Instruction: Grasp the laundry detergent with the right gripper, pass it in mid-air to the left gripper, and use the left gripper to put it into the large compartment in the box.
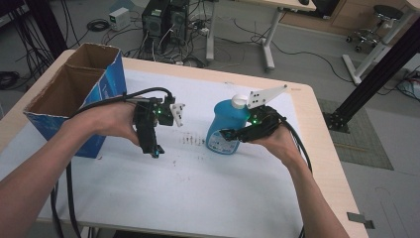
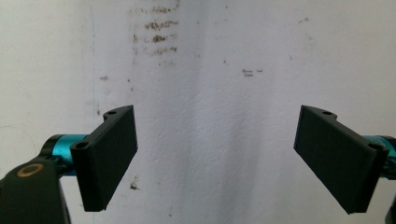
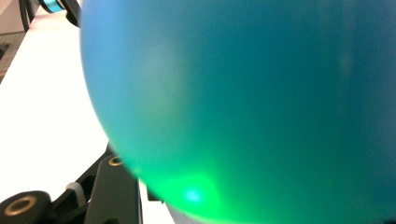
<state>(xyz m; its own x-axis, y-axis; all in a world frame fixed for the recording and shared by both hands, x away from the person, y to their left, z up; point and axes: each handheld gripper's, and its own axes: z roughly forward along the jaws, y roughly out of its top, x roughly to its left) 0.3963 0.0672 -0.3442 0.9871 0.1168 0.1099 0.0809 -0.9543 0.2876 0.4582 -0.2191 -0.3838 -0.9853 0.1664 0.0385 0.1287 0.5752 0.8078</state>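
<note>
One blue bottle with a white cap stands upright on the white sheet that covers the bench, right of its middle. The right gripper comes at it from the right, and its jaws are clamped on the lower body of the bottle; in the right gripper view the blue bottle sits right up against the camera, lit green at the bottom. The left gripper hangs just above the sheet, well apart from the bottle, pointing down. In the left gripper view its jaws stand wide with nothing between them, over the stained sheet. One open cardboard box, blue on the outside, stands at the left edge of the bench.
</note>
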